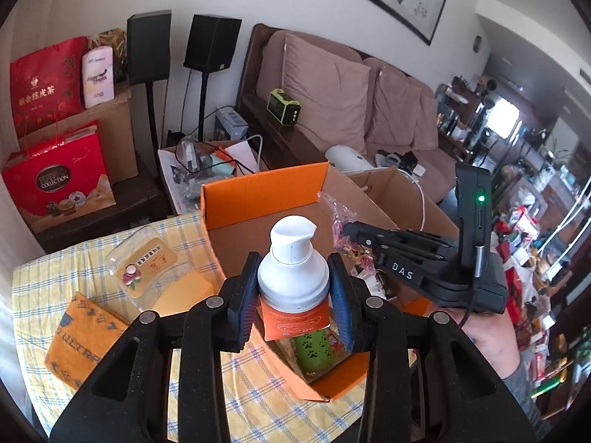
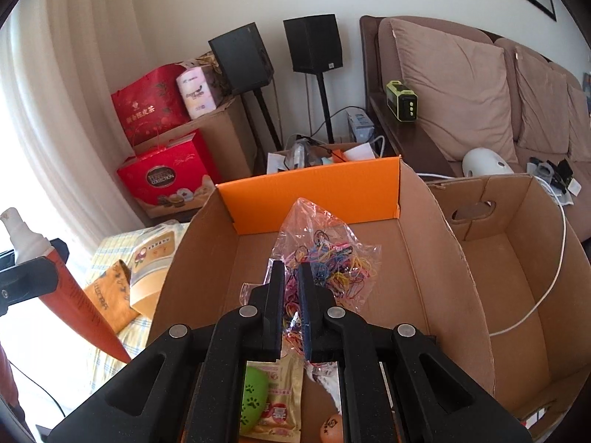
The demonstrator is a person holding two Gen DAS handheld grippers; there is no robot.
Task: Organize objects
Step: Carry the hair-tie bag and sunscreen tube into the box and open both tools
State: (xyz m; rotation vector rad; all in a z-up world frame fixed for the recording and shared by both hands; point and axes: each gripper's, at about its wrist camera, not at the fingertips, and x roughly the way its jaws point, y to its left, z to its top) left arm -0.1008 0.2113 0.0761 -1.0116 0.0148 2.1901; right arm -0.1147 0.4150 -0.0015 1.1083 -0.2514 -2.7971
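Note:
My left gripper (image 1: 293, 291) is shut on a white-and-orange pump bottle (image 1: 293, 277), held upright above the near edge of the orange cardboard box (image 1: 266, 188). The bottle also shows at the left edge of the right wrist view (image 2: 55, 280). My right gripper (image 2: 291, 295) is shut on a clear bag of coloured rubber bands (image 2: 328, 254), held over the inside of the box (image 2: 314, 184). In the box lie a green paw-print item (image 2: 253, 398), a gold sachet (image 2: 284, 402) and an orange ball with a drawn face (image 2: 332, 430).
On the yellow checked tablecloth (image 1: 44, 277), left of the box, lie an orange cloth (image 1: 81, 336) and a clear-lidded container (image 1: 147, 265). A second open brown box (image 2: 517, 258) with a white cable stands to the right. A sofa, speakers and red gift bags stand behind.

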